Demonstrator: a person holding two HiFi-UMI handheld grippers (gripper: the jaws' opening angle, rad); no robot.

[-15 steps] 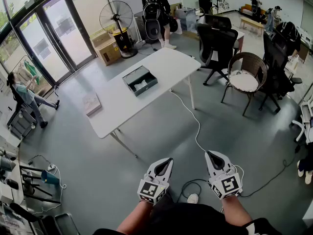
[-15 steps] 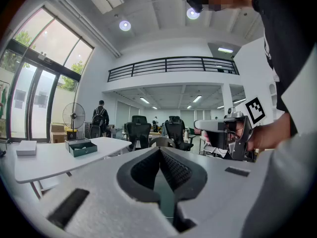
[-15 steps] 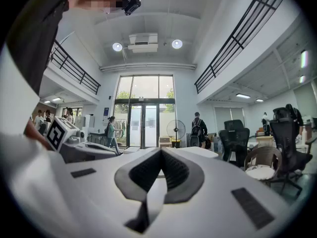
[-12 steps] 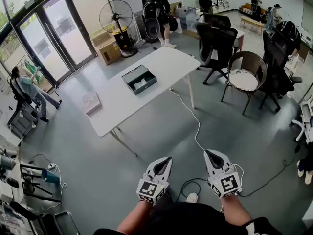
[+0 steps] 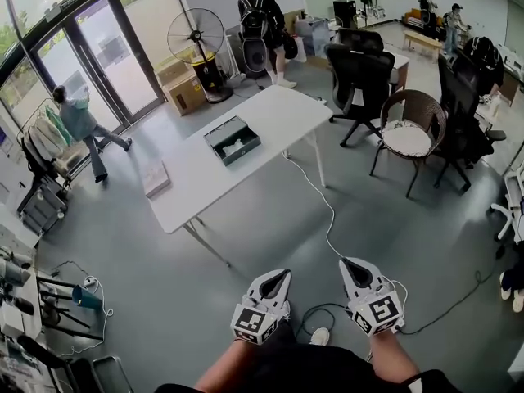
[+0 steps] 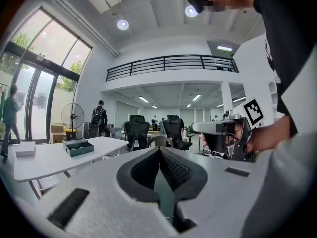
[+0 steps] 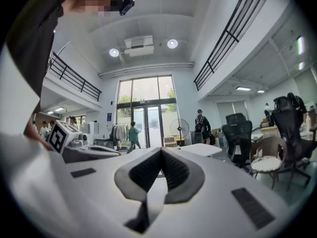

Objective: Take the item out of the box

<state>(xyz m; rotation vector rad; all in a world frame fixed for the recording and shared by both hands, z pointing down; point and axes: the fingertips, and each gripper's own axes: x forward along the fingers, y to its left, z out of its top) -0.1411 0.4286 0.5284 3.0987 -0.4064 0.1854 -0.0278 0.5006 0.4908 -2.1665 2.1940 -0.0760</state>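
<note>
A dark green open box (image 5: 232, 140) with something white inside it sits on the long white table (image 5: 270, 109), far ahead of me; it shows small in the left gripper view as the box (image 6: 79, 147). My left gripper (image 5: 284, 275) is held low near my body, its jaws shut with nothing between them. My right gripper (image 5: 347, 263) hangs beside it, also shut and empty. Both are well short of the table. Each gripper sees the other: the right gripper (image 6: 213, 128) and the left gripper (image 7: 86, 151).
A flat pale box (image 5: 155, 178) lies at the table's left end. A white cable (image 5: 315, 193) runs from the table across the grey floor to my feet. Office chairs (image 5: 364, 76) and a wicker chair (image 5: 409, 131) stand right. A fan (image 5: 196, 35), cardboard boxes and people are at the back.
Both grippers sit slightly lower in the head view. The person by the glass doors at left has stood up and walked toward the doors. My view has shifted a little.
</note>
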